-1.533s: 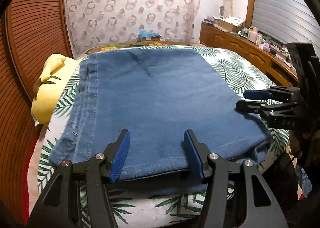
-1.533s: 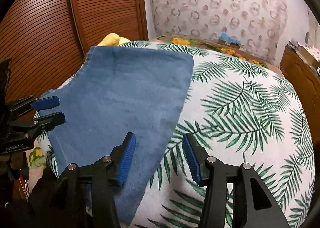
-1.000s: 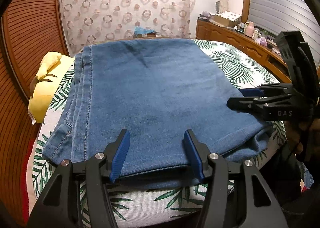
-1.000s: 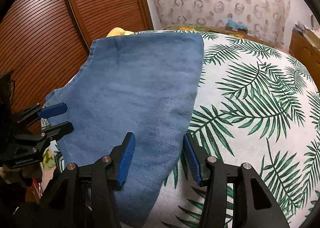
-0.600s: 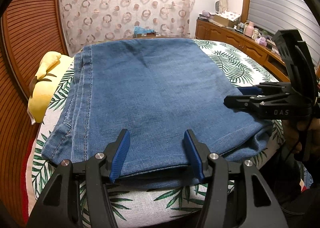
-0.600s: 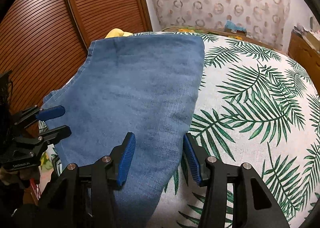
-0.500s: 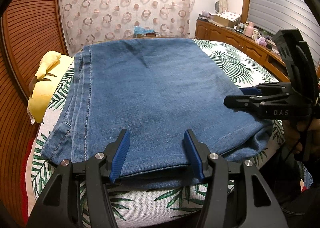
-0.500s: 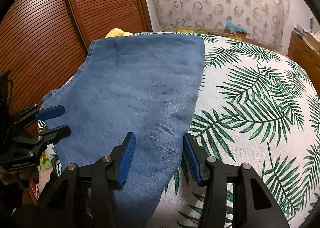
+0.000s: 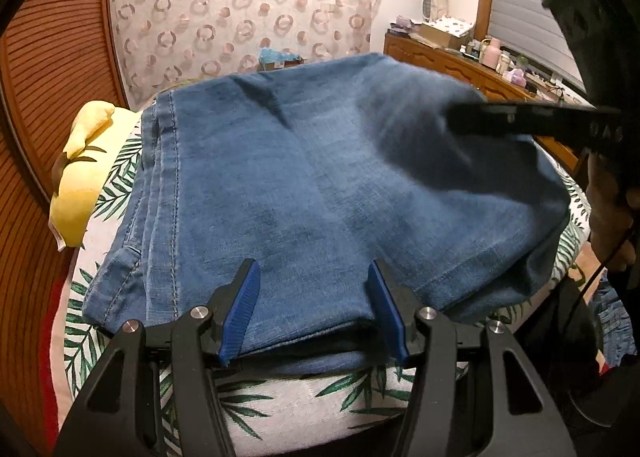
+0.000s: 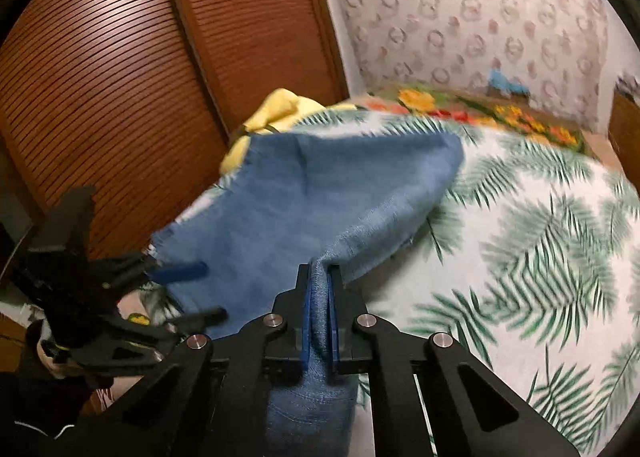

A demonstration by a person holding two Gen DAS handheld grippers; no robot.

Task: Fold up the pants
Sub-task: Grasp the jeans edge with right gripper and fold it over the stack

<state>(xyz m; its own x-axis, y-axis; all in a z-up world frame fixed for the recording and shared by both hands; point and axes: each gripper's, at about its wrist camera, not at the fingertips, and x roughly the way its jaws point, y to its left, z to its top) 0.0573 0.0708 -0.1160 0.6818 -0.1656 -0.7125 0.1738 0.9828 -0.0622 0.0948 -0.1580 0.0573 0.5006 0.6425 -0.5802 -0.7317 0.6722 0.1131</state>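
Observation:
Folded blue jeans [image 9: 320, 177] lie on a bed with a palm-leaf cover [image 9: 280, 409]. My left gripper [image 9: 312, 313] stands open at their near edge, with denim showing between the two blue pads and neither pad pressing on it. In the right wrist view my right gripper [image 10: 320, 277] has its jaws closing tight on a pinched ridge of the jeans [image 10: 320, 209], raised off the cover [image 10: 520, 237]. From the left wrist view that right gripper [image 9: 456, 117] is a blurred dark bar over the jeans' right side. The left gripper [image 10: 196, 293] shows at the lower left.
A yellow pillow [image 9: 80, 169] lies left of the jeans, against slatted wooden doors [image 10: 120, 77]. A wooden dresser [image 9: 460, 61] with small items stands at the back right. A person's hand [image 9: 608, 209] holds the right gripper past the bed's right edge.
The right gripper went from open over the jeans' right edge to shut on it and rose, pulling the cloth up. The left gripper kept still.

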